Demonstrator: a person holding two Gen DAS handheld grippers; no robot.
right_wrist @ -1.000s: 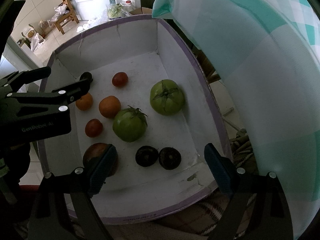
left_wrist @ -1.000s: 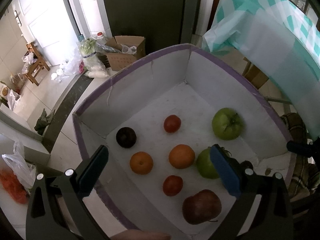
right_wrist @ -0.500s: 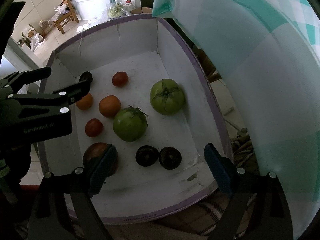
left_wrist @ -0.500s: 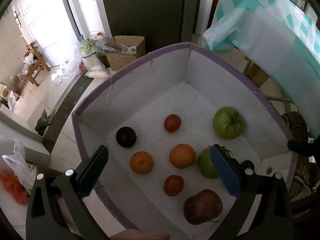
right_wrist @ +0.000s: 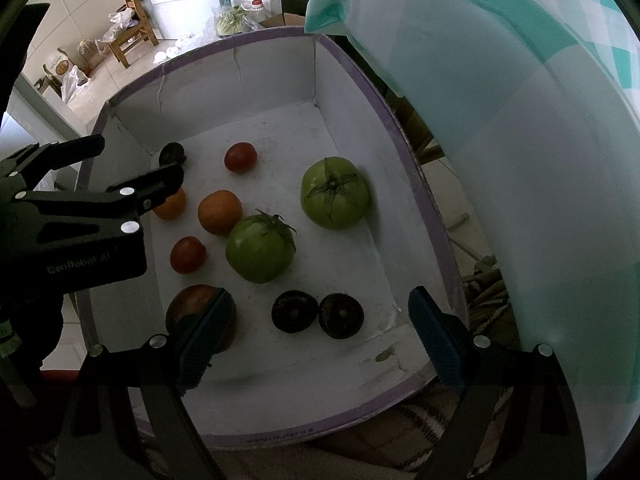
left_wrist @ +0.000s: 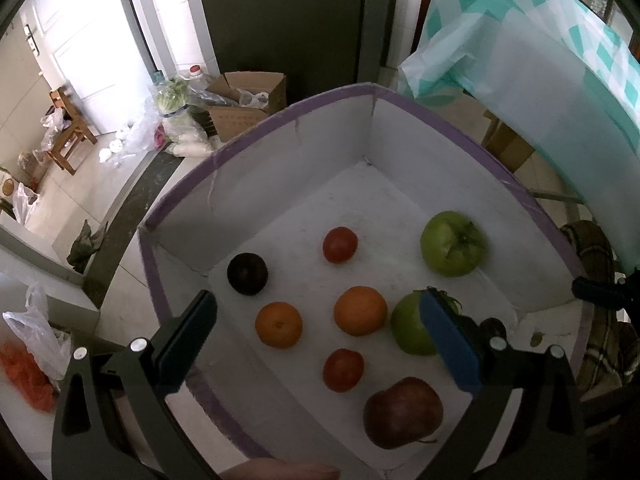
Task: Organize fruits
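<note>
A white box with a purple rim (left_wrist: pixel 460 120) holds loose fruit: two green tomatoes (right_wrist: pixel 335 192) (right_wrist: pixel 260 250), two oranges (left_wrist: pixel 279 324) (left_wrist: pixel 360 310), two red tomatoes (left_wrist: pixel 340 244) (left_wrist: pixel 343 369), a red apple (left_wrist: pixel 402 412) and three dark purple fruits (right_wrist: pixel 294 312) (right_wrist: pixel 341 315) (left_wrist: pixel 247 273). My left gripper (left_wrist: pixel 316 312) hovers open above the box's left wall, holding nothing. My right gripper (right_wrist: pixel 320 308) is open over the near side, above the pair of dark fruits. Its left finger partly hides the apple (right_wrist: pixel 192 308).
A teal-checked cloth (left_wrist: pixel 540 80) hangs close over the box's right side. Plaid fabric (left_wrist: pixel 600 320) lies under the near right corner. On the floor beyond stand a cardboard box (left_wrist: pixel 248 100), plastic bags and a wooden stool (left_wrist: pixel 66 136).
</note>
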